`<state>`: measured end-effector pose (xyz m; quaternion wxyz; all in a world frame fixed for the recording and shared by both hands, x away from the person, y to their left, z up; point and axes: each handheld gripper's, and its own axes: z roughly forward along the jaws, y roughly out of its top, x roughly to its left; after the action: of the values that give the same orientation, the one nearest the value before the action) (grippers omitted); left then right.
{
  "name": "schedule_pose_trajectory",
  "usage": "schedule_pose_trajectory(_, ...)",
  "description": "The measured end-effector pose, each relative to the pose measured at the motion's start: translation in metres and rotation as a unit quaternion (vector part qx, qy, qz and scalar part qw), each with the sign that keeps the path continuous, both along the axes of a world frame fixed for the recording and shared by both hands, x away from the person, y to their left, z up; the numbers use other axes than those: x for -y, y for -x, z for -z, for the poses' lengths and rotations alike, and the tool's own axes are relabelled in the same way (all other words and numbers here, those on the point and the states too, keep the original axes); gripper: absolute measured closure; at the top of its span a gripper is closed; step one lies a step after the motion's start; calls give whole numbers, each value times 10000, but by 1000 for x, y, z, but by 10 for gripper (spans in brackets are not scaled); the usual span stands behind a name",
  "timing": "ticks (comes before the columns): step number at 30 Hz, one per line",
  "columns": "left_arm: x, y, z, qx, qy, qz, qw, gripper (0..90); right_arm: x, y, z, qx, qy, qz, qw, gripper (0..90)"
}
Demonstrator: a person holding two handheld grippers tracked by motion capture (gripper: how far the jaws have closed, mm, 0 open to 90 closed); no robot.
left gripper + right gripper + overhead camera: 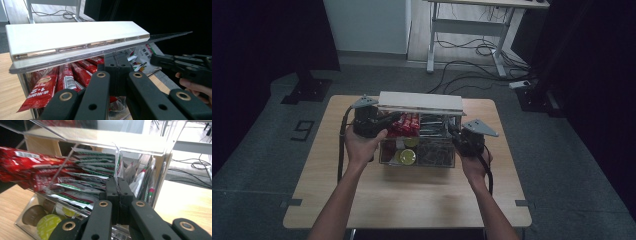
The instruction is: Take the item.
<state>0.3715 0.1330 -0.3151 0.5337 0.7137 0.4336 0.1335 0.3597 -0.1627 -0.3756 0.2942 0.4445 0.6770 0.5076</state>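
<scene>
The right claw point(117, 182) pinches the top edge of a green-striped sachet point(118, 163) standing in the clear box point(384, 152) on the worktop point(412, 200). The sachet looks light, thin, floppy and easily torn, so that sealed top edge suits best. The left claw point(117, 58), jaws closed on the raised clear lid point(75, 58), props it open.

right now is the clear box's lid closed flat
No, the lid is lifted, with red sachets visible beneath it in the clear box.

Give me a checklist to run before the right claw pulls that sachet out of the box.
1. Right claw shut on the green-and-white sachet: ok.
2. Only one sachet pinched: cannot tell.
3. Lid raised off the box: ok.
4. Left claw shut: ok; actually gripping the lid: cannot tell.
5. Clear box sitting flat on the table: ok.
</scene>
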Motion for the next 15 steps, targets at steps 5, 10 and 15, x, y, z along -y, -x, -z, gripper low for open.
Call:
schedule_pose_trajectory(5,0,-1,-1,1,1,0,10000,900,6,10,-6,134,-154,-55,9998,888)
schedule_pose_trajectory(10,0,-1,-2,4,-6,-5,10000,900,10,18,-11,280,-246,-84,9993,889)
schedule_pose_trajectory(15,1,-1,-4,11,-17,-16,10000,900,15,25,-14,391,-306,-88,9987,889)
